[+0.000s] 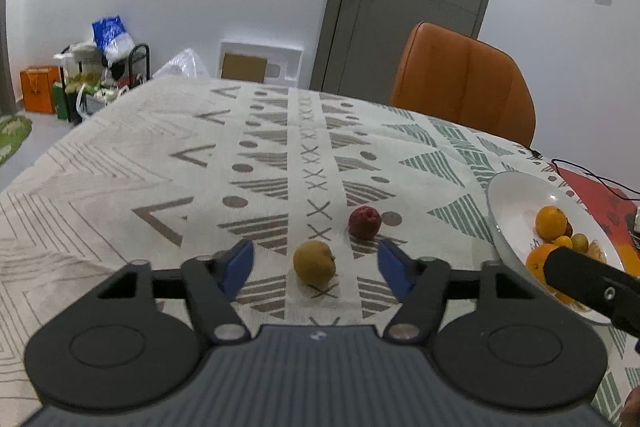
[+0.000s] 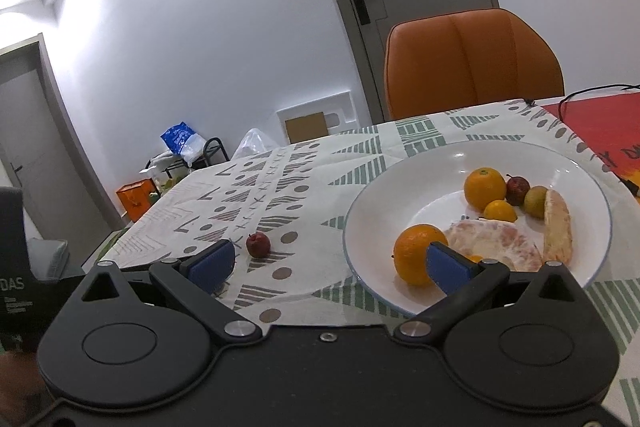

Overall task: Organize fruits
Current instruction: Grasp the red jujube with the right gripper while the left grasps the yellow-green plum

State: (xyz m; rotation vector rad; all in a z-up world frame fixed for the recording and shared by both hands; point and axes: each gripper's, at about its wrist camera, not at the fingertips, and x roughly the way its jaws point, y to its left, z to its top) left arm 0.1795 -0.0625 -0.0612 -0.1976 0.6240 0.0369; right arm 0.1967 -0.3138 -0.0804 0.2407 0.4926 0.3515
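Left gripper [image 1: 315,269] jaws spread, a yellow-brown pear [image 1: 314,262] on the tablecloth [image 1: 120,163] between them, untouched; red apple [image 1: 364,221] at one o'clock. Right gripper [image 2: 330,263] jaws spread, empty, beside the white plate [image 2: 400,183] at three o'clock

Yellow-green fruit [image 1: 314,263]: we see it resting on the cloth, between the left gripper [image 1: 316,269]'s spread fingers, untouched.
Red fruit [image 1: 364,222]: just beyond that gripper's right fingertip.
White plate [image 2: 360,211]: to its right, holding oranges [image 2: 485,188], peeled citrus segments [image 2: 496,243] and small fruits.
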